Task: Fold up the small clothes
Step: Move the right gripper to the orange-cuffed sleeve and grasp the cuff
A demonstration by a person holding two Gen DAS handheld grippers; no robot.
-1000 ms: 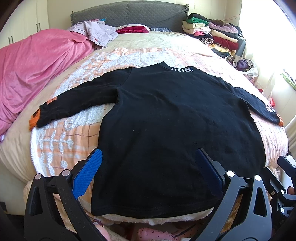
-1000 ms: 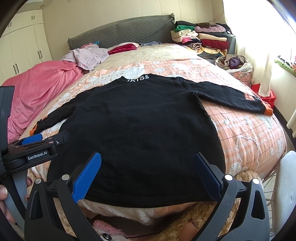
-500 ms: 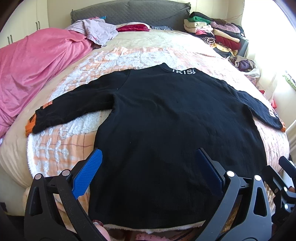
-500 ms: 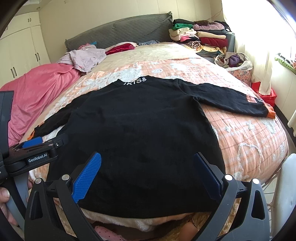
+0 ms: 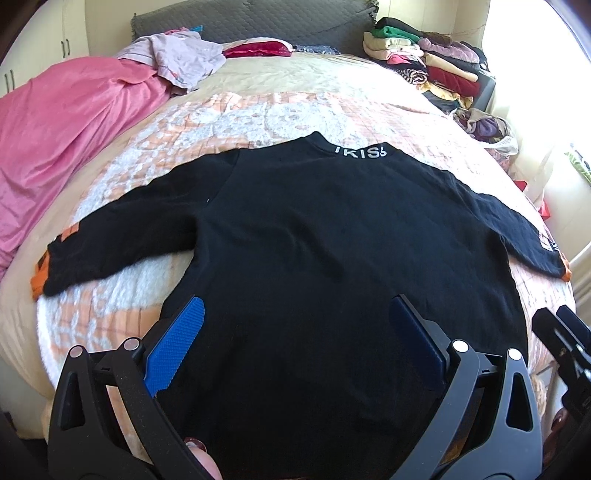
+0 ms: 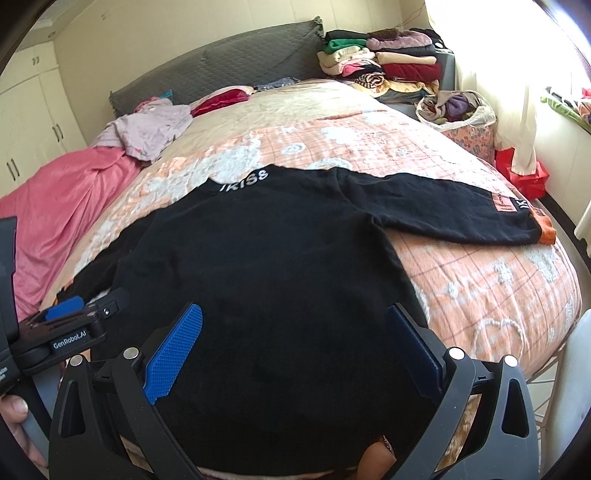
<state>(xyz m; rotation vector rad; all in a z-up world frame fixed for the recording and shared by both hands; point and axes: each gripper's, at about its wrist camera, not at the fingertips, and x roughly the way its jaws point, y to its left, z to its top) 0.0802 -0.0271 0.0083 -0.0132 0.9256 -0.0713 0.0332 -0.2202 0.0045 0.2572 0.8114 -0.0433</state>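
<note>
A black long-sleeved sweatshirt (image 5: 332,236) with white lettering at the collar (image 5: 360,152) lies flat on the bed, back up, both sleeves spread out. Its orange cuffs show at the left (image 5: 38,275) and at the right (image 6: 546,229). My left gripper (image 5: 295,343) hovers open over the lower left part of the shirt, nothing between its blue pads. My right gripper (image 6: 295,343) hovers open over the lower right part of the sweatshirt (image 6: 280,266). The left gripper (image 6: 70,317) shows at the left edge of the right wrist view. The hem is hidden behind both grippers.
The bed has an orange and white blanket (image 6: 480,288). A pink cover (image 5: 62,147) is bunched at the left, with a lilac garment (image 5: 181,66) near the grey headboard (image 5: 258,22). Stacked folded clothes (image 6: 384,70) and a bag of clothes (image 6: 454,109) stand at the far right.
Both grippers have moved forward and slightly upward over the shirt, so its hem has slipped out of sight behind them. Both stay open. The shirt has not moved.
</note>
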